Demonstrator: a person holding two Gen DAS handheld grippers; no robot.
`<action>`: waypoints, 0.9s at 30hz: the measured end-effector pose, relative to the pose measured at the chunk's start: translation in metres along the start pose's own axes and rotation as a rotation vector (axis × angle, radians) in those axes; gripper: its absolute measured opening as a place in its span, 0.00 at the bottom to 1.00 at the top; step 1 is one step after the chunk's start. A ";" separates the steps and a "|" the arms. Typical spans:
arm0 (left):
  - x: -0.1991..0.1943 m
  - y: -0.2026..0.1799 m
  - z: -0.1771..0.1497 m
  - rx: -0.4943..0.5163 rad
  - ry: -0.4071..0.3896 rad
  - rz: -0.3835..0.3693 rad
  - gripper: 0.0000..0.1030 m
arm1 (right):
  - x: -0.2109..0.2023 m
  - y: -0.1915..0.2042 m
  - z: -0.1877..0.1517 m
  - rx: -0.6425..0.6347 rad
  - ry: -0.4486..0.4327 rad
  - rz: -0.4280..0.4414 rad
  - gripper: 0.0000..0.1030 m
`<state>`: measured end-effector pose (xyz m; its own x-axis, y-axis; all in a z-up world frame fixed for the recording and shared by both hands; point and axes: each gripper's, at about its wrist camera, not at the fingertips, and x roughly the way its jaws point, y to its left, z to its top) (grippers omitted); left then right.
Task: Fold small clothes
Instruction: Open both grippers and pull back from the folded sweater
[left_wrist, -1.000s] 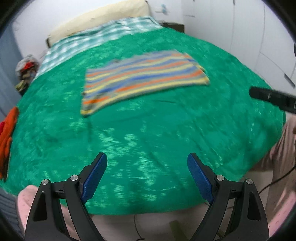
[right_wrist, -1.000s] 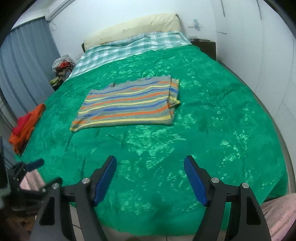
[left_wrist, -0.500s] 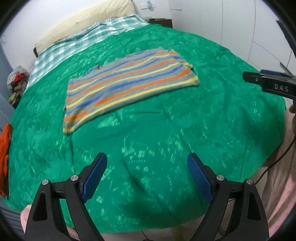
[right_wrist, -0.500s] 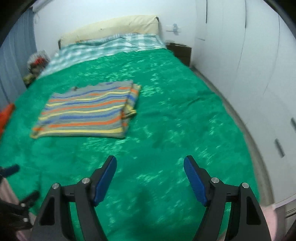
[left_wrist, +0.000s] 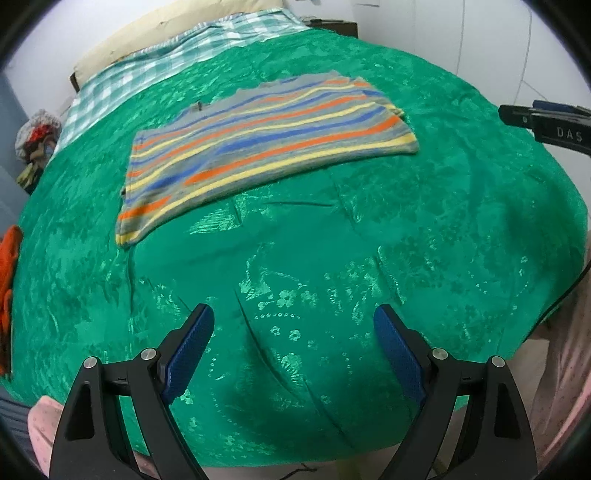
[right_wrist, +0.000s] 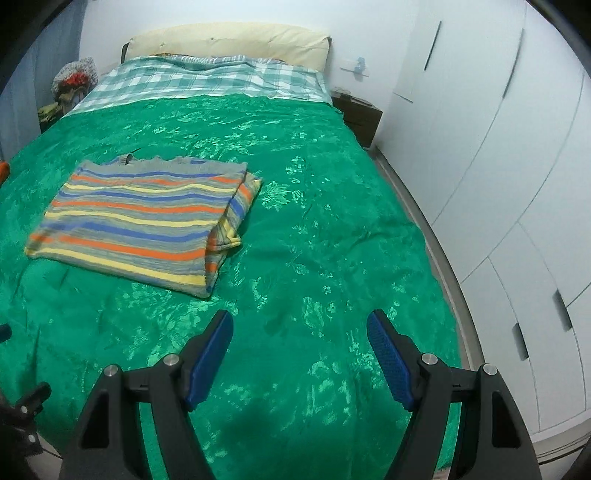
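A striped garment (left_wrist: 258, 144), grey with orange, yellow and blue bands, lies flat and folded over on the green bedspread (left_wrist: 332, 258). It also shows in the right wrist view (right_wrist: 147, 218), left of centre, with a doubled edge on its right side. My left gripper (left_wrist: 293, 332) is open and empty above the near part of the bed, well short of the garment. My right gripper (right_wrist: 299, 343) is open and empty, also near the bed's front edge, to the right of the garment. Its body shows at the right edge of the left wrist view (left_wrist: 546, 125).
An orange cloth (left_wrist: 9, 266) lies at the bed's left edge. A checked sheet (right_wrist: 207, 79) and cream pillow (right_wrist: 229, 40) are at the head. White wardrobe doors (right_wrist: 498, 147) stand along the right. A dark nightstand (right_wrist: 358, 114) is by the head. A clothes pile (right_wrist: 72, 81) sits far left.
Both grippers have swung so the garment sits further left in the right wrist view and more central in the left wrist view. The garment has not moved. Both stay open.
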<state>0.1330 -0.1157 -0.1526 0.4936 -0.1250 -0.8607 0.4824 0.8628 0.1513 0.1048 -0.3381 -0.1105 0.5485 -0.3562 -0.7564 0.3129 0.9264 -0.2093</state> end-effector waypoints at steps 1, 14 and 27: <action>0.001 0.000 0.001 -0.002 0.002 -0.001 0.87 | 0.002 0.000 0.001 -0.004 -0.001 0.000 0.72; 0.011 -0.005 0.004 0.003 0.015 -0.008 0.87 | 0.013 0.001 0.015 -0.054 -0.007 -0.003 0.72; 0.067 -0.056 0.103 0.118 -0.058 -0.076 0.80 | 0.101 -0.041 0.091 0.096 0.038 0.465 0.72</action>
<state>0.2136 -0.2230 -0.1685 0.4917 -0.2185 -0.8429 0.5996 0.7869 0.1458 0.2179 -0.4232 -0.1214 0.6194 0.0995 -0.7787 0.1124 0.9705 0.2134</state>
